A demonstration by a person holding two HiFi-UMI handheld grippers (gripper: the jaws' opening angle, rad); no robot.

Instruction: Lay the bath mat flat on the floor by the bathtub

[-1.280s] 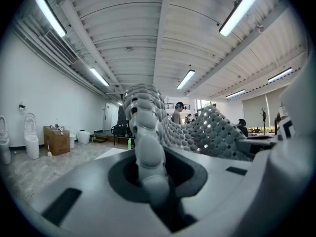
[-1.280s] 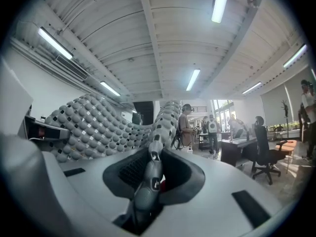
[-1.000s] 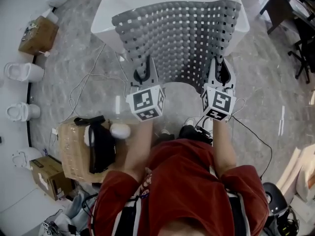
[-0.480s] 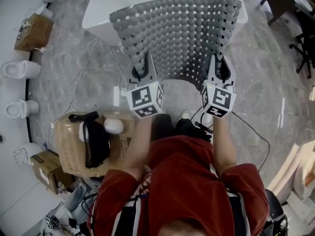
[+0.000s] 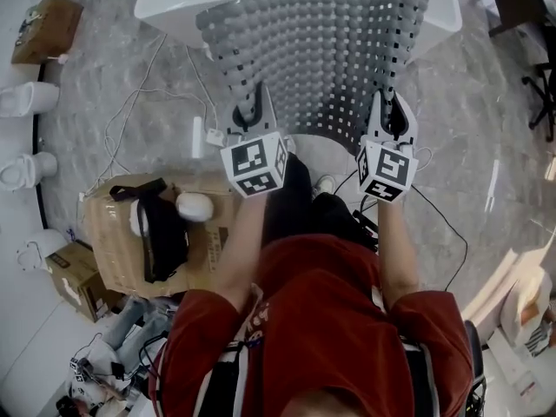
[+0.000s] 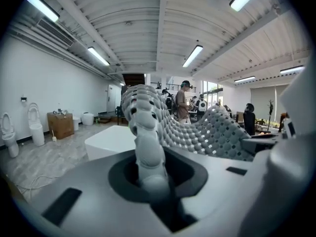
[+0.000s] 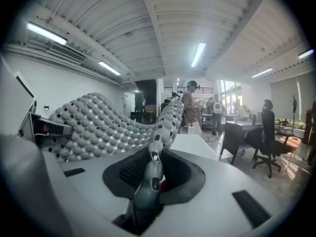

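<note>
A grey bath mat (image 5: 317, 68) with a grid of square holes hangs stretched between my two grippers, its far edge over the white bathtub (image 5: 174, 3). My left gripper (image 5: 250, 115) is shut on the mat's near left edge, and the bubbly edge (image 6: 148, 152) runs up from between its jaws. My right gripper (image 5: 389, 115) is shut on the near right edge, the mat's rim (image 7: 155, 169) pinched in its jaws. Both grippers sit level with each other, in front of the person's knees.
A cardboard box (image 5: 117, 241) with a black headset (image 5: 161, 241) and a white object (image 5: 193, 205) stands at the left. White cables (image 5: 143, 94) and a power strip (image 5: 196, 135) lie on the marble floor. Toilets (image 5: 22, 101) line the left wall. A black cable (image 5: 452, 233) trails right.
Both grippers have come down together with the mat. The bathtub has slid up in the view, and the mat's far edge now reaches further over it.
</note>
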